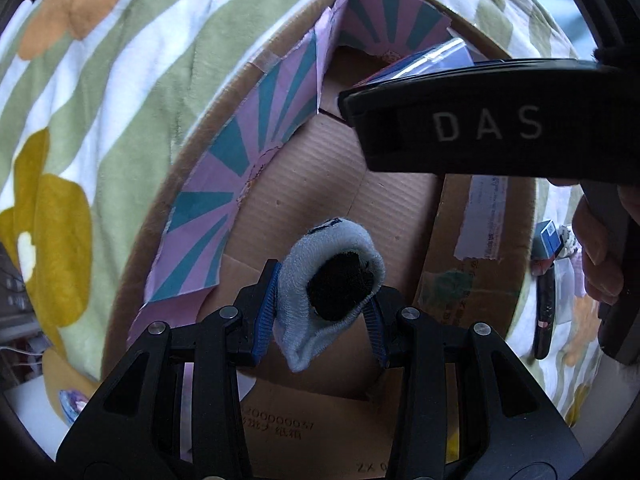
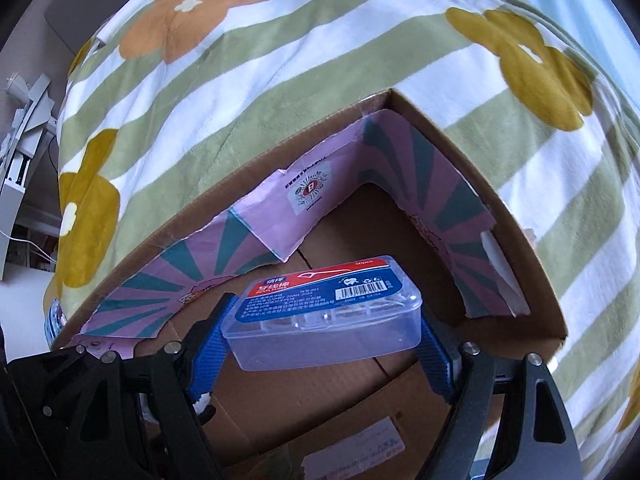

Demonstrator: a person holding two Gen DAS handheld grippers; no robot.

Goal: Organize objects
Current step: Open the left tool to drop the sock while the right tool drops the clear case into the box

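Observation:
My left gripper point(image 1: 322, 304) is shut on a rolled light-blue sock point(image 1: 326, 258) with a black core, held over the floor of an open cardboard box point(image 1: 320, 184). My right gripper point(image 2: 326, 340) is shut on a clear plastic floss-pick case point(image 2: 326, 316) with a red and blue label, hanging inside the same cardboard box point(image 2: 360, 384). In the left wrist view the right gripper's black body, marked DAS, crosses the upper right, with the case's clear edge point(image 1: 440, 58) showing beyond it.
A pink and teal patterned paper liner point(image 2: 200, 276) runs along the box's inner walls. The box sits on a blanket point(image 2: 280, 60) with green stripes and flowers. A hand point(image 1: 600, 248) holds the right gripper's grip. Small items point(image 1: 546, 280) lie on the blanket right of the box.

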